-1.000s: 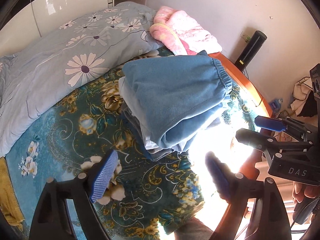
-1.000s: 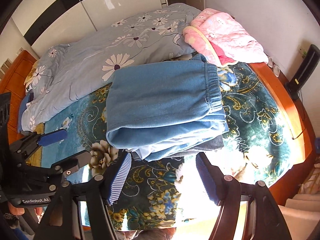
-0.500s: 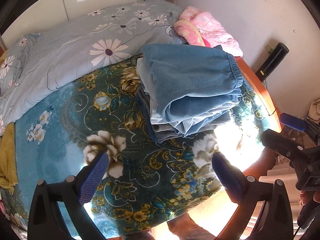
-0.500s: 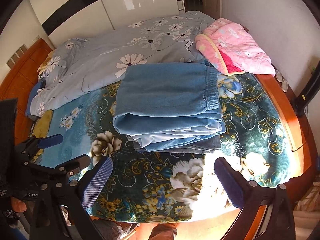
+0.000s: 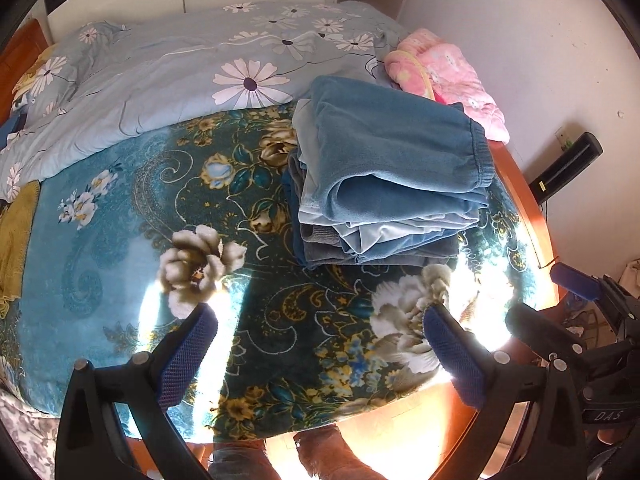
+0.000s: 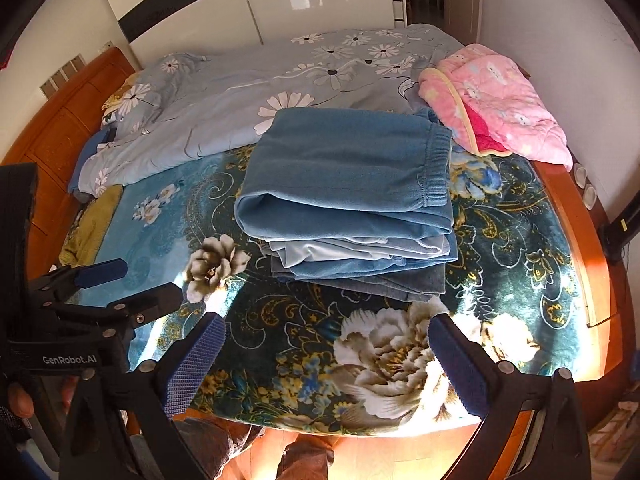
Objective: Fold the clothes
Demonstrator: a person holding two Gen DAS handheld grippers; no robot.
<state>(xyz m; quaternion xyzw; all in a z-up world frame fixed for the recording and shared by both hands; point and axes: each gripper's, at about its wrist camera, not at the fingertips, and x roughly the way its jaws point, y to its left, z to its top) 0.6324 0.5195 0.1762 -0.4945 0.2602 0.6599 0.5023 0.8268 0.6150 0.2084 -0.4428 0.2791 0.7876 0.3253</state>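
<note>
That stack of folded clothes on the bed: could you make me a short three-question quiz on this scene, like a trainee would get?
1. True or false: the left gripper grips the folded stack.
2. What lies on top of the stack? A) pink quilted garment B) blue fleece trousers C) yellow cloth
3. What lies under the stack?

Key:
1. False; both it and the right gripper hang empty, jaws wide apart.
2. B, the blue fleece trousers.
3. The teal floral blanket.

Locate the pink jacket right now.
In the right wrist view the pink jacket lies at the bed's far right corner by the wall, on the daisy quilt, just behind and right of the folded clothes stack.
</note>
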